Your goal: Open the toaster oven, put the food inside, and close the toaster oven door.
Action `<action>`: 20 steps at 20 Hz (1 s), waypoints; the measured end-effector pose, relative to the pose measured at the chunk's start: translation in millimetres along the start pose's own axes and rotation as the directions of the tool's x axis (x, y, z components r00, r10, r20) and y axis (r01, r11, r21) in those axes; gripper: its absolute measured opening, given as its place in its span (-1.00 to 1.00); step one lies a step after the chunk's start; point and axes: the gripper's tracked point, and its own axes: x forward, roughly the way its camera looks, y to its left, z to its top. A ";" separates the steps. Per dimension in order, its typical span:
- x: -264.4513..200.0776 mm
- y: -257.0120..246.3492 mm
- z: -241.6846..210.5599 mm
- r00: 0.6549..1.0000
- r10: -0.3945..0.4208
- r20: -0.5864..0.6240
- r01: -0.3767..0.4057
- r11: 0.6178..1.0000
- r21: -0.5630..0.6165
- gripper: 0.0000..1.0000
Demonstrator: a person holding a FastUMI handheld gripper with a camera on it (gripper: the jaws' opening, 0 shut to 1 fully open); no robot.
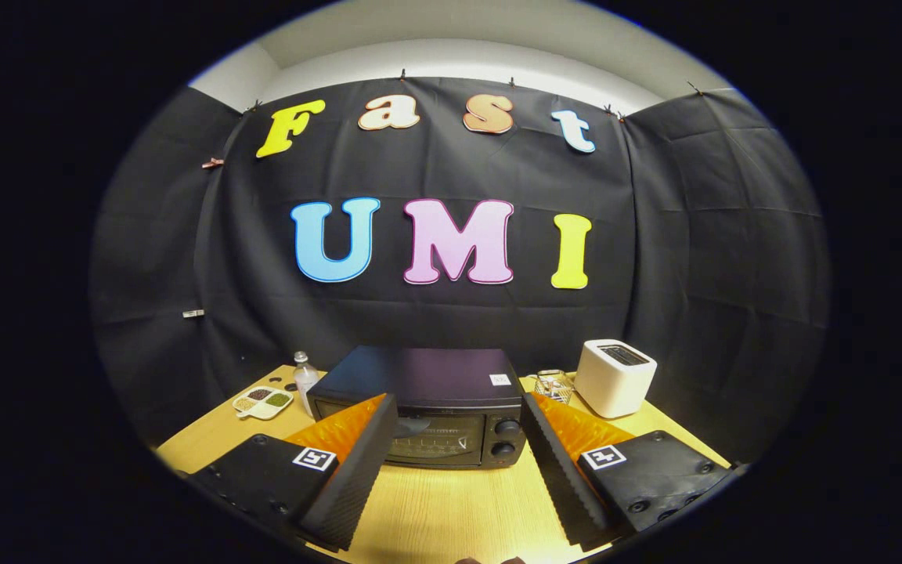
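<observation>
A black toaster oven (427, 407) stands on the wooden table (451, 509), straight ahead and just beyond my fingertips. Its glass door (435, 445) is closed, with two knobs (506, 437) on the right side of the front. My gripper (457, 462) is open wide, raised above the table, with nothing between its fingers. The left fingertip partly hides the oven's left front. A small divided plate of food (263, 401) lies left of the oven, near the table's back edge.
A clear bottle with a white cap (305, 377) stands between the plate and the oven. A white toaster (614, 376) sits to the right of the oven, with a small wire holder (553, 385) between them. Bare wood lies under the fingers.
</observation>
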 end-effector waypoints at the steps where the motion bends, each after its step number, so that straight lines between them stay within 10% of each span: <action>1: 1.1 1.4 -1.2 1.000 0.002 -0.004 -0.002 1.000 0.002 0.95; 20: 25.0 21.9 -14.2 0.999 -0.029 -0.046 0.031 0.999 0.032 0.95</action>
